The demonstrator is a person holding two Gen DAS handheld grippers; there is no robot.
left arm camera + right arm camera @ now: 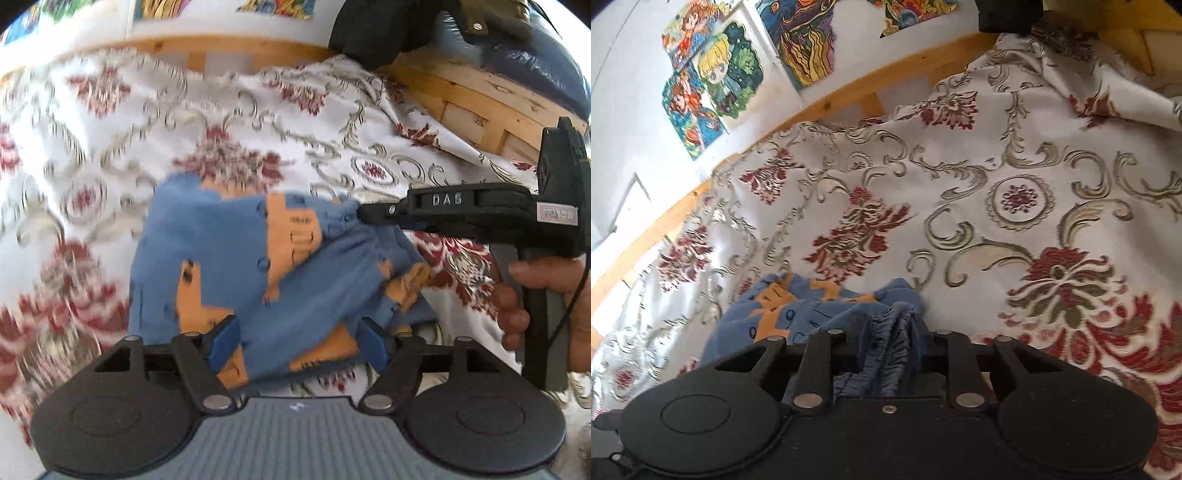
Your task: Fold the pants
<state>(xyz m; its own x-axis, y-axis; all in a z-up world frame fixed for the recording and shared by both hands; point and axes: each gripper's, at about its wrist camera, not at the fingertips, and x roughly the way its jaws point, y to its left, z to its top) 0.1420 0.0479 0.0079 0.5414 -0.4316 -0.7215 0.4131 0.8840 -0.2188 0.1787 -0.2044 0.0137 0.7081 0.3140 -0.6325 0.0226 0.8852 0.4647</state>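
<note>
Small blue pants [236, 258] with orange patches lie crumpled on a floral bedspread [110, 147]. My left gripper [299, 343] is open, its blue fingers [225, 343] spread wide over the near edge of the pants. My right gripper [364, 214] reaches in from the right, held by a hand [539, 288], and is shut on the gathered waistband. In the right wrist view the pants [798, 306] bunch up into the right gripper [890, 328], and the cloth hides its fingertips.
A wooden bed frame [258, 51] runs along the far side of the bedspread [997, 184]. Colourful drawings [713, 81] hang on the white wall behind. A black and dark blue object [517, 55] sits on the frame at the far right.
</note>
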